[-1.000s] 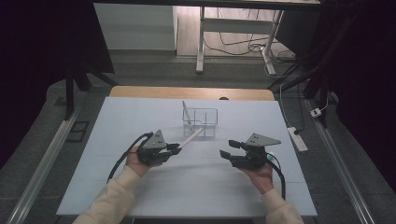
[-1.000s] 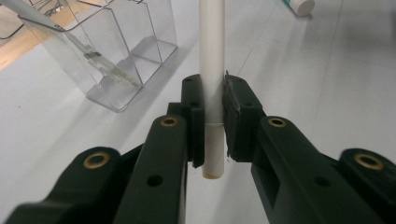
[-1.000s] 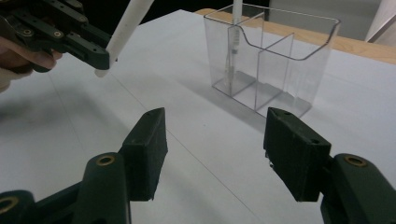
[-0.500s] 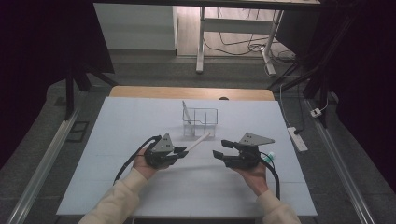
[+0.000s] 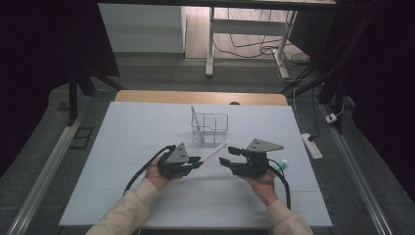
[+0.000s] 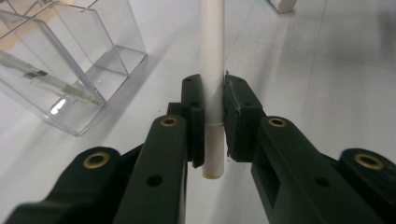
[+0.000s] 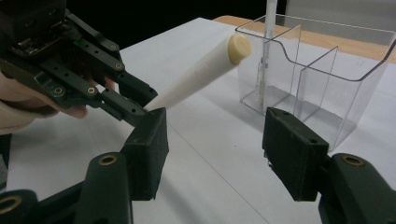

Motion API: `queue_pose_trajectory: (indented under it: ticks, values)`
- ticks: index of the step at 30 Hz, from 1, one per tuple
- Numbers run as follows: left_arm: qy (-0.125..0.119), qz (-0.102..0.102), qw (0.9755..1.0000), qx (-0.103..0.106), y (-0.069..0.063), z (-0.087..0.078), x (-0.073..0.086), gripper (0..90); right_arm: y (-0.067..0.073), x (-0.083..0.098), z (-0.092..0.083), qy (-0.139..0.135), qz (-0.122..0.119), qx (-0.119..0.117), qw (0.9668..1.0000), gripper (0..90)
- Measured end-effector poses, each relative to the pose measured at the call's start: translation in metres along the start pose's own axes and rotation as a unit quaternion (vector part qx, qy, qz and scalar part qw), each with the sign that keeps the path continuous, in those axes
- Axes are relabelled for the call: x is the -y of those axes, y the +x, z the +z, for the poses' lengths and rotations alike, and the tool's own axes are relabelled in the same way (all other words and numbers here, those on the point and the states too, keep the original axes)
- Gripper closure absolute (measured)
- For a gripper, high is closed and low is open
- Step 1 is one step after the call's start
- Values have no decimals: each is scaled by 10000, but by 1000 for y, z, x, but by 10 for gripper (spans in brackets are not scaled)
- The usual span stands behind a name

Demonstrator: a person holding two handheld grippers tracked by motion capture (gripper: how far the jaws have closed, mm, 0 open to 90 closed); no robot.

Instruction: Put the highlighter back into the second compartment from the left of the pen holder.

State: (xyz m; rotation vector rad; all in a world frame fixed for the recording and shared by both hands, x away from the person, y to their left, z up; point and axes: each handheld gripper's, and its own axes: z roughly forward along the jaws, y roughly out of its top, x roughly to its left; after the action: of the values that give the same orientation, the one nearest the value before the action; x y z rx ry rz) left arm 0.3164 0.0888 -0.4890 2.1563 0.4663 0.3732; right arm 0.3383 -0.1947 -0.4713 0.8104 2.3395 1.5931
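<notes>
A white tube (image 5: 214, 152) with a cream end cap is clamped in my left gripper (image 5: 199, 160), which is shut on its lower part. In the left gripper view the tube (image 6: 211, 42) stands up between the pads (image 6: 194, 116). It points up and right, toward a clear plastic organizer (image 5: 209, 128). My right gripper (image 5: 229, 155) is open just to the right, facing the left one. In the right gripper view its jaws (image 7: 215, 154) stand wide apart with nothing between them, and the tube (image 7: 201, 74) slants above them. A thin pen (image 7: 268, 28) stands in the organizer (image 7: 327, 70).
A small white item with a green end (image 5: 280, 166) lies on the white table sheet (image 5: 122, 147) right of my right hand. A power strip (image 5: 312, 146) lies off the table's right edge. The organizer (image 6: 70, 70) has several compartments.
My left gripper has carried the white tube rightward, closer to the right gripper. The right gripper has shifted slightly left.
</notes>
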Motion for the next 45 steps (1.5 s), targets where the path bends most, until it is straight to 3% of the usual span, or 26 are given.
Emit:
queue_pose_trajectory:
  ticks: [11,16,28,36,40,45]
  values:
    - [133,148,9998,73,-6,11,-2,791,1,-1,2,-138,91,-26,9999,433]
    - [229,187,9995,95,-7,16,-2,790,-1,0,3,-166,151,-150,9996,552]
    - [612,687,9954,-256,-16,23,-4,790,1,0,5,-331,317,-465,9979,715]
    - [545,619,9963,-262,-14,22,-3,776,1,-1,4,-456,430,-837,9945,777]
    - [429,419,9978,-275,-12,20,-2,746,3,-2,2,-517,363,-783,9949,779]
    - [269,62,9992,-273,-6,14,-1,604,2,-4,-3,-572,307,-665,9957,779]
